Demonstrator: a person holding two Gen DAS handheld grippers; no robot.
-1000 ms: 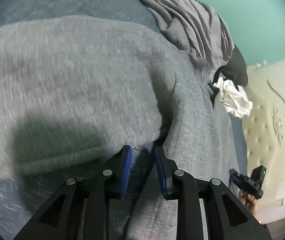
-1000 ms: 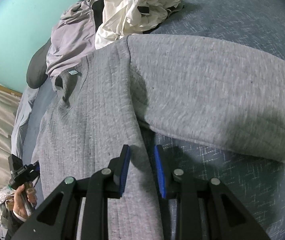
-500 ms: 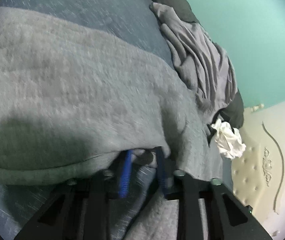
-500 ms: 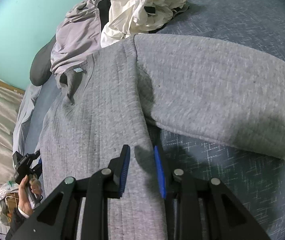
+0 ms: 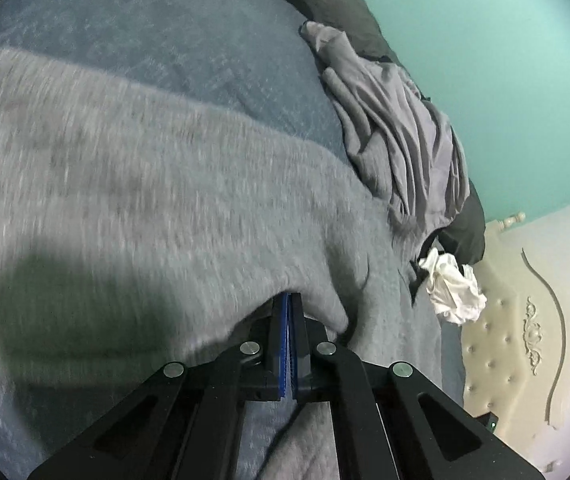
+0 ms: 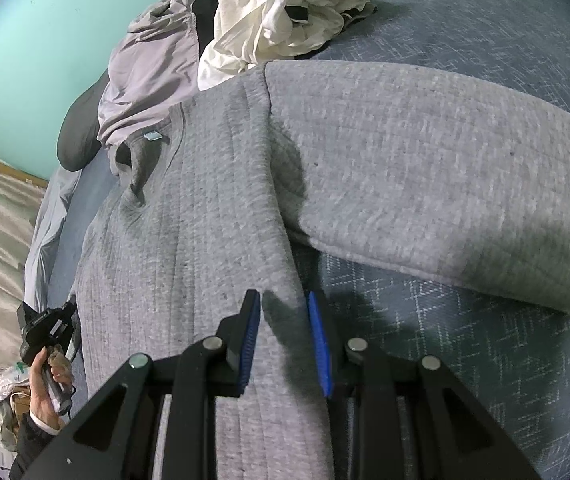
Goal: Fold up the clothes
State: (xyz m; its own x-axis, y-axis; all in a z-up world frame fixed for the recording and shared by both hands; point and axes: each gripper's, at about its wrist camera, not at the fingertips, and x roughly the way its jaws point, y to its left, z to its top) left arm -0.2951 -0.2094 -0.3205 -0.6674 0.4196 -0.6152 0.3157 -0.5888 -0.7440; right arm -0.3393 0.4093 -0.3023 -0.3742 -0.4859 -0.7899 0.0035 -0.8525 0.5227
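Lying apparently between fingers [image 5: 281,344]: sweater [image 5: 133,184]

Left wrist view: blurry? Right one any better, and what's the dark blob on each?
Left wrist: grey sweater motion-smeared, left gripper sharp. Right wrist: crisp knit, right gripper in focus. Blobs are shadows on the sleeve. Both views show fisheye bending.

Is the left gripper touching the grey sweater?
Touching. The left wrist view shows the left gripper shut, its tips pinching the grey sweater at the underarm.
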